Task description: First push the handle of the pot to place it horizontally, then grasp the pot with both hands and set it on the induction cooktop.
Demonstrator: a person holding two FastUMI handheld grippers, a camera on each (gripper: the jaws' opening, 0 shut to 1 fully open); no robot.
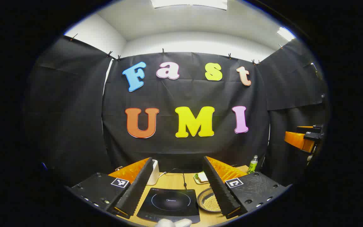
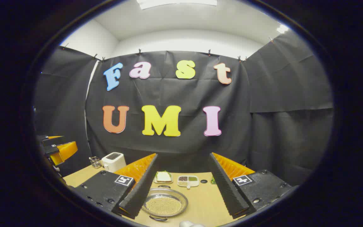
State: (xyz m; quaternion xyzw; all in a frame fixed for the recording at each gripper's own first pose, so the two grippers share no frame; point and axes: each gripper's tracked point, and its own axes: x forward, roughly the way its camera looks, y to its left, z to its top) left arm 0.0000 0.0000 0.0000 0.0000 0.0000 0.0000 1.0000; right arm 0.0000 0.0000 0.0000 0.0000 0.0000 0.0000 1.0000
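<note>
Wooden table [image 2: 200, 201]: induction cooktop [image 1: 170, 201] between the wide-open, empty left gripper [image 1: 175, 186] fingers; pot [image 2: 164, 201] (holding pale grains) between the wide-open, empty right gripper [image 2: 184, 189] fingers.

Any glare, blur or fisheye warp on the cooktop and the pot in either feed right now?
Left gripper view: induction cooktop sharp, faint sheen on its glass, ceiling lights blown out. Right gripper view: pot crisp, evenly lit, soft shadow under its rim. Both views bend the booth wall toward the edges.
</note>
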